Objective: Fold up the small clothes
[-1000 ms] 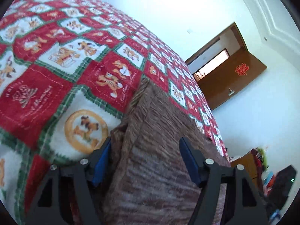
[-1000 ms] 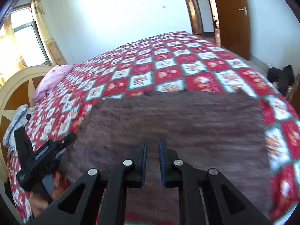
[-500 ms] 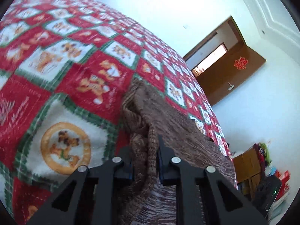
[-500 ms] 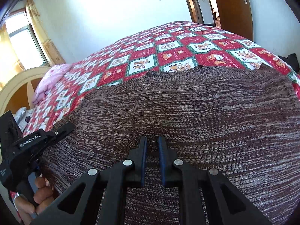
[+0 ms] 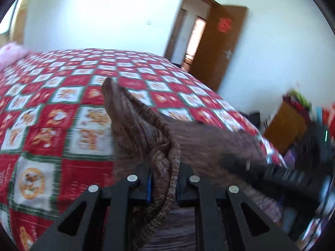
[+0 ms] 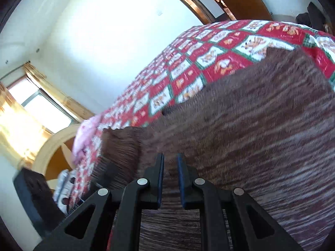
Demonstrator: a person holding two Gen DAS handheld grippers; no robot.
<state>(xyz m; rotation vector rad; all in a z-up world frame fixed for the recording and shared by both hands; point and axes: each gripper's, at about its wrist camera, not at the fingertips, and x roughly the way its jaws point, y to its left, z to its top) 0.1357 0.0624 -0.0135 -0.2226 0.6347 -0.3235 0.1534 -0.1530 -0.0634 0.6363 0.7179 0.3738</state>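
A brown knitted sweater (image 5: 138, 131) lies on the bed with the red, white and green patchwork quilt (image 5: 62, 108). My left gripper (image 5: 164, 167) is shut on a bunched edge of the sweater and lifts it into a ridge. In the right wrist view the sweater (image 6: 261, 125) fills the lower right. My right gripper (image 6: 169, 167) has its jaws nearly together on the sweater's near edge. The right gripper's body (image 5: 272, 173) shows blurred in the left wrist view, and the left gripper's body (image 6: 35, 190) shows at lower left in the right wrist view.
A pink pillow (image 6: 83, 138) and a curved wooden headboard (image 6: 52, 146) stand at the bed's head by a window (image 6: 39, 108). An open brown door (image 5: 219, 48) is past the bed's far side. Cluttered furniture (image 5: 293, 117) stands right of the bed.
My left gripper has lifted and swung with the sweater edge pinched in it, raising a fold. My right gripper has tilted and moved while staying shut on the sweater's near edge.
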